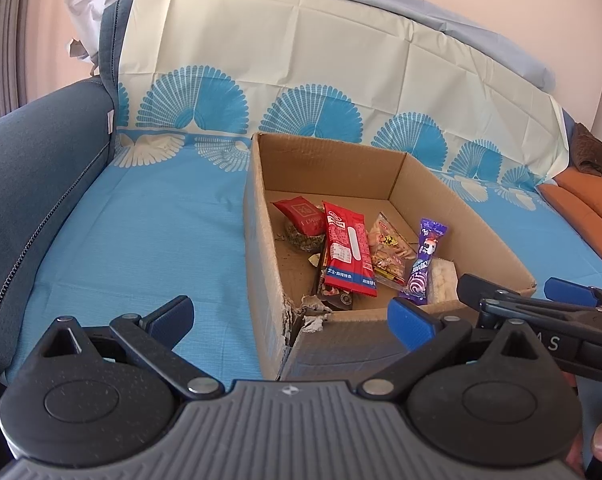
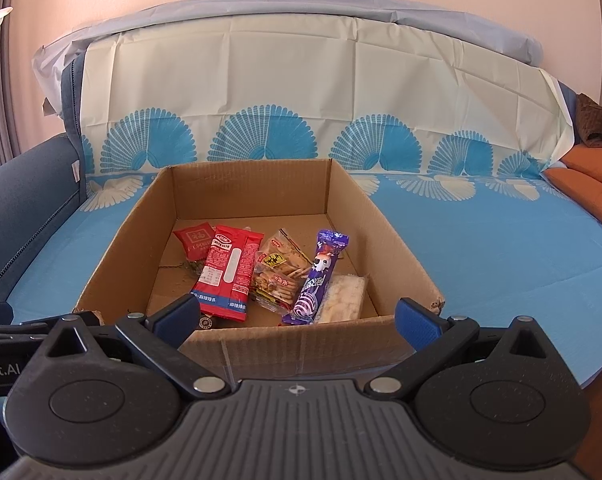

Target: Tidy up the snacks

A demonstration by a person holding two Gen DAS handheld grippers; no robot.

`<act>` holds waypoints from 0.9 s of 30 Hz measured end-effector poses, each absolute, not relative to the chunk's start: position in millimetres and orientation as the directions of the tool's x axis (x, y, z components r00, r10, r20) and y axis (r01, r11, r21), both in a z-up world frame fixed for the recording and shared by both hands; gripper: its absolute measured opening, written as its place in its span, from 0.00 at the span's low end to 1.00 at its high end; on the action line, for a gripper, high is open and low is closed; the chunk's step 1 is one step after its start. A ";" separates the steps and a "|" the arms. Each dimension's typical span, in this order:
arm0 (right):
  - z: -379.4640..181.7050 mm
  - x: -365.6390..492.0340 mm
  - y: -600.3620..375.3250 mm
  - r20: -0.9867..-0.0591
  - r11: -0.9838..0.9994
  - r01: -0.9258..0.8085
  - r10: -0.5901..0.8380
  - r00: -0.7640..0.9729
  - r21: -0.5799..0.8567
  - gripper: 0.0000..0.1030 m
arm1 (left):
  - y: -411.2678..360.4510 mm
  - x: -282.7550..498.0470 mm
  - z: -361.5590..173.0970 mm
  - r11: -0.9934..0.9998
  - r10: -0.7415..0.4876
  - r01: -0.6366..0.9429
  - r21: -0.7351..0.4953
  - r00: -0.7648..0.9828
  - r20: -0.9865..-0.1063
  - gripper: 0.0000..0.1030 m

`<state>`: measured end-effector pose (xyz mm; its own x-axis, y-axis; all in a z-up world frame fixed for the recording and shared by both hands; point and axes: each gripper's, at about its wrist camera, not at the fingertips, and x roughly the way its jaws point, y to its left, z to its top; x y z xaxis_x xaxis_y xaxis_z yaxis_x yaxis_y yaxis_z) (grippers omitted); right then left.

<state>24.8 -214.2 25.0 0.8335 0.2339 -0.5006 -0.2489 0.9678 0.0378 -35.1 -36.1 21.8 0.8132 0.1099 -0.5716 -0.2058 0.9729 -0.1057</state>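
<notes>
An open cardboard box (image 1: 333, 164) (image 2: 253, 188) stands on a sofa covered with a blue patterned sheet. Inside lie several snacks: a small red packet (image 1: 301, 214) (image 2: 195, 242), a long red packet (image 1: 347, 252) (image 2: 231, 270), a clear biscuit bag (image 1: 389, 250) (image 2: 281, 270), a purple candy bar (image 1: 423, 262) (image 2: 319, 276) and a white wafer pack (image 1: 441, 278) (image 2: 343, 298). My left gripper (image 1: 291, 316) is open and empty in front of the box's torn near left corner. My right gripper (image 2: 297, 318) is open and empty in front of the box's near wall; it also shows in the left wrist view (image 1: 521, 296).
The dark blue sofa arm (image 1: 33, 184) (image 2: 17, 216) rises on the left. An orange cushion (image 1: 589, 208) (image 2: 593, 180) lies at the right. The cream and blue sheet (image 1: 261, 80) covers the backrest. Blue sheet (image 1: 141, 248) stretches left of the box.
</notes>
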 end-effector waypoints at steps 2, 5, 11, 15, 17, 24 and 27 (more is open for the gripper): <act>25.3 24.9 -214.1 -0.501 0.968 -0.249 0.233 0.833 0.037 0.99 | -36.7 -34.9 22.1 0.973 0.110 -0.206 -0.106 0.813 -0.571 1.00; 25.2 25.1 -214.4 -0.500 0.968 -0.250 0.234 0.834 0.037 0.99 | -37.3 -34.7 22.7 0.973 0.110 -0.206 -0.106 0.814 -0.571 1.00; 25.5 24.8 -214.2 -0.500 0.968 -0.249 0.233 0.834 0.035 0.99 | -38.3 -35.0 24.0 0.974 0.110 -0.203 -0.105 0.816 -0.567 1.00; 25.4 24.7 -214.0 -0.499 0.968 -0.249 0.232 0.835 0.034 0.99 | -38.1 -35.8 24.1 0.974 0.109 -0.202 -0.104 0.817 -0.566 1.00; 25.3 24.8 -214.0 -0.499 0.968 -0.249 0.233 0.835 0.035 0.99 | -38.4 -35.6 24.6 0.974 0.110 -0.202 -0.103 0.818 -0.565 1.00; 25.2 24.5 -213.8 -0.499 0.968 -0.249 0.232 0.835 0.034 0.99 | -38.8 -35.6 25.8 0.974 0.110 -0.201 -0.102 0.819 -0.563 1.00; 25.1 24.8 -214.0 -0.499 0.968 -0.249 0.232 0.835 0.034 0.99 | -39.0 -35.1 26.1 0.974 0.110 -0.201 -0.102 0.819 -0.564 1.00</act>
